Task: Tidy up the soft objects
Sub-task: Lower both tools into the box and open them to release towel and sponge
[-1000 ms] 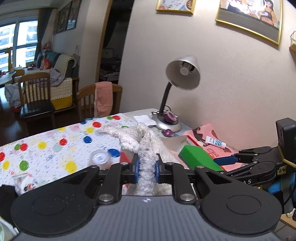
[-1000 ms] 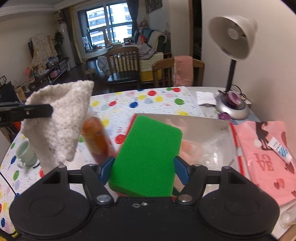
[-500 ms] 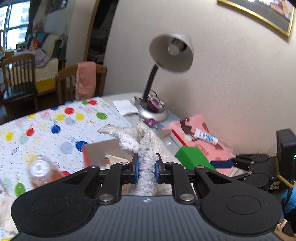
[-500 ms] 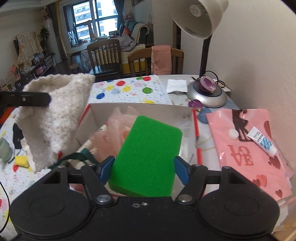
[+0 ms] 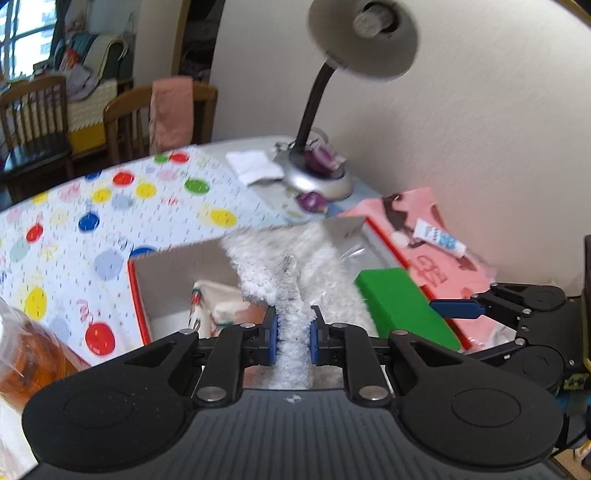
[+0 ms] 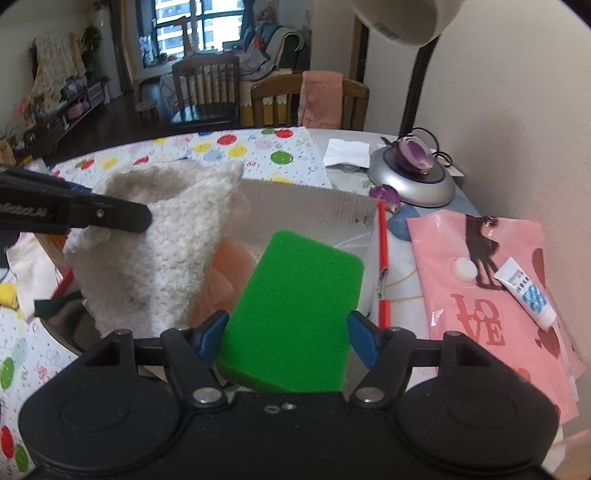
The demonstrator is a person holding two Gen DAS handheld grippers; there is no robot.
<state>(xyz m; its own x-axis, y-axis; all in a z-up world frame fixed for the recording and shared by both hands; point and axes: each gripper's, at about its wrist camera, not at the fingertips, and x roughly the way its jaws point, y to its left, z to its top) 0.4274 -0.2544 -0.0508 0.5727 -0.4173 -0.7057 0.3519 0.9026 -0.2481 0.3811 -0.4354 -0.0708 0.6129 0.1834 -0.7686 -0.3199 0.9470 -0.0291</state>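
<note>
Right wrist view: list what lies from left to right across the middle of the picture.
Left gripper → white fluffy cloth → green sponge → red box edge → pink LOVE bag → small white tube.

Pink bag [image 6: 491,295]: "LOVE" in red capitals. Left gripper [image 6: 140,218] arm: partly readable lettering, "Robot.AI". Small tube [image 6: 526,291]: print illegible.

Cream wall [image 6: 517,110], wooden chairs [image 6: 207,88], bright window [image 6: 181,29], desk lamp [image 5: 332,110]
</note>
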